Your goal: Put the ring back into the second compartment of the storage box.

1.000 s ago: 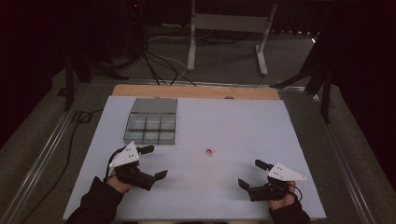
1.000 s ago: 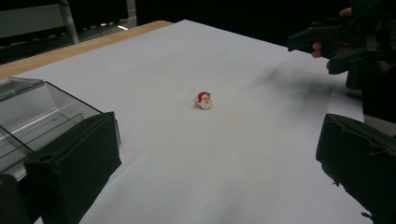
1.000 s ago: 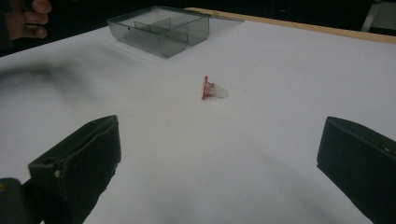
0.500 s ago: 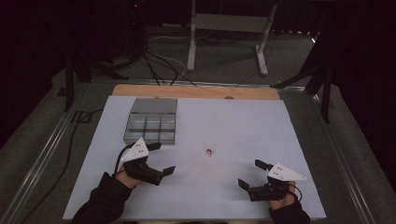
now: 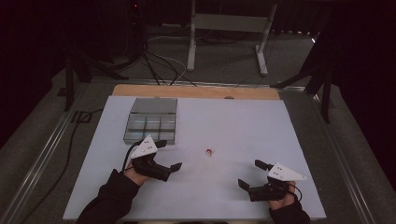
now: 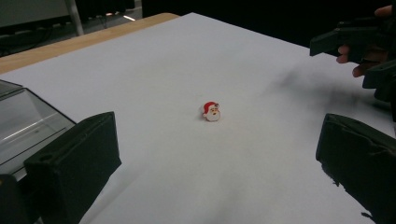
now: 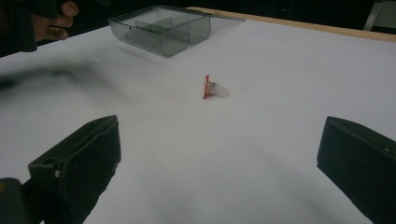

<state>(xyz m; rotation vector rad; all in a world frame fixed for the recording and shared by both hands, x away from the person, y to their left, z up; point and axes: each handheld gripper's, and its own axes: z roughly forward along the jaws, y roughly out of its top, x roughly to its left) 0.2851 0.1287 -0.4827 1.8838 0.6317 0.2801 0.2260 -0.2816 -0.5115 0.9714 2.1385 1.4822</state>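
Note:
A tiny red and white Santa-head charm lies alone on the white table sheet, near its middle; the left gripper view shows its face, the right gripper view its side edge. My left gripper is open, a short way left of the charm, with nothing between its jaws. Near the front right edge my right gripper is open too and empty, pointing toward the charm from the right. A clear grey compartment box sits behind the left gripper.
The compartment box has its lid folded back and several empty-looking cells. A wooden strip borders the table's far edge. Metal stand legs and cables lie on the dark floor beyond.
My left gripper has moved forward and right, toward the charm and alongside the box's near edge. The right gripper has stayed in place.

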